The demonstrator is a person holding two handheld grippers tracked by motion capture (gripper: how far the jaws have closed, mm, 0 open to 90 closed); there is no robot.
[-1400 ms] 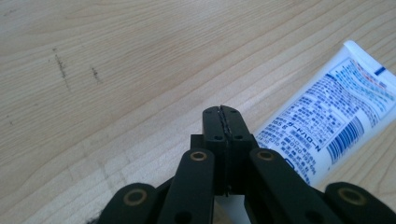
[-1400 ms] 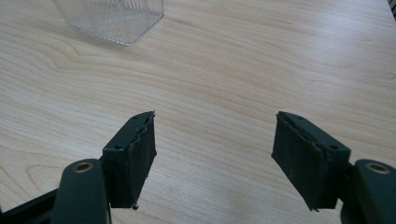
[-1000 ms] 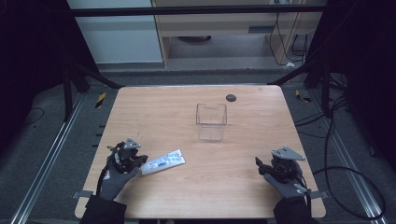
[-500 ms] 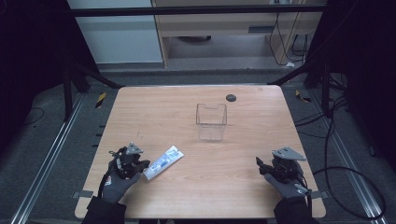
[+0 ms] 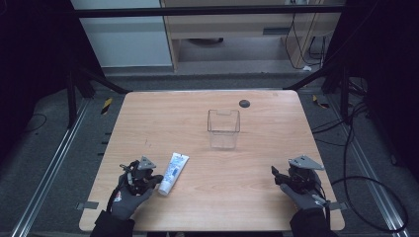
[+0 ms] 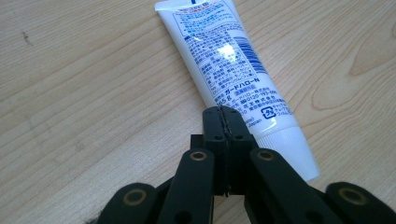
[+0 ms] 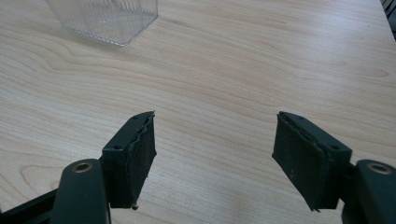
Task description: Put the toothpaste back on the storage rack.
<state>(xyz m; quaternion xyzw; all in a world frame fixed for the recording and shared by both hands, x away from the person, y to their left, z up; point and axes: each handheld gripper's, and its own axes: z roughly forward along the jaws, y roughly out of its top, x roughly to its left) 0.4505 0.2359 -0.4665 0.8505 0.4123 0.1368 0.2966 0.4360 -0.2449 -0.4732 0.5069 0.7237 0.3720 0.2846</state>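
Left gripper [image 6: 223, 112], jaws pressed together, sits just beside the white tube [image 6: 233, 79] near the table's [image 5: 148, 128] front left corner. Right gripper [image 7: 215, 158] hangs spread wide over the front right corner, clear box [image 5: 223, 128] mid-table.

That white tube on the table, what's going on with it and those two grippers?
A person is working at a wooden table with a gripper in each hand. The left gripper, its jaws pressed shut with nothing between them, sits right against the white tube, which lies flat on the wood near its cap end. The right gripper rests over bare table with its jaws wide open, holding nothing. A clear plastic container stands empty toward the middle of the table, apart from both.
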